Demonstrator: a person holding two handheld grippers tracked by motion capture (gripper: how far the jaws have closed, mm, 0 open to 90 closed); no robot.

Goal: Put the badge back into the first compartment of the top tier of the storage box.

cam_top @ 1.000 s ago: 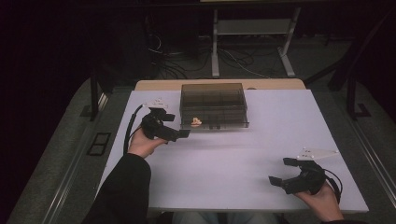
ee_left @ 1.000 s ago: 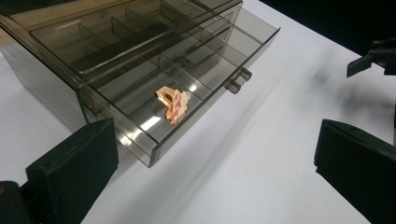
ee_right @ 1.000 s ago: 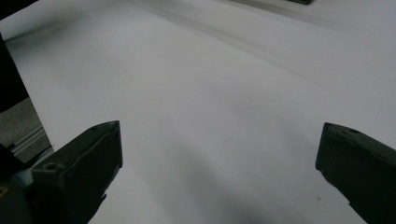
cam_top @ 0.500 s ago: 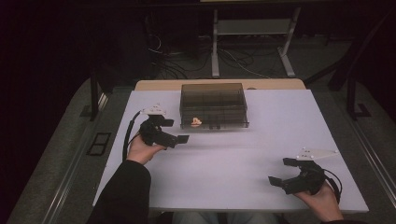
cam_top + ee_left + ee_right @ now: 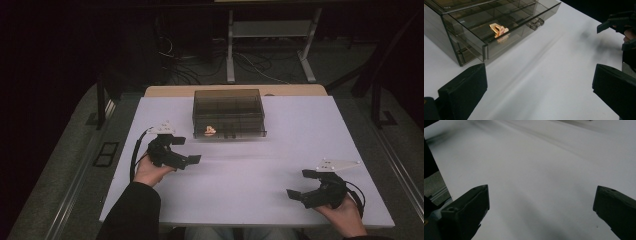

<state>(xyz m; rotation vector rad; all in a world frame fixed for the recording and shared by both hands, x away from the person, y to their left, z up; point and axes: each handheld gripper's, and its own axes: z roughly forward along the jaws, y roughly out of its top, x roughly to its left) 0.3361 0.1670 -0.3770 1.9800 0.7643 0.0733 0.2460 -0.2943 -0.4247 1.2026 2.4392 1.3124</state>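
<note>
A smoky see-through drawer box stands at the back middle of the white table. A small orange piece lies in its front left compartment. In the left gripper view the box is close ahead at the left, with the orange piece behind its wall and a drawer handle showing. My left gripper hovers open just in front of the box's left corner, holding nothing. My right gripper stands open near the front right edge, over bare table.
The table's left edge drops off beside the right gripper's jaw. Cables and a metal stand's legs lie on the dark floor behind the table. In the left gripper view the other hand's gripper shows far right.
My left gripper has drawn back from the box toward the near edge, still open. The right gripper has stayed put.
</note>
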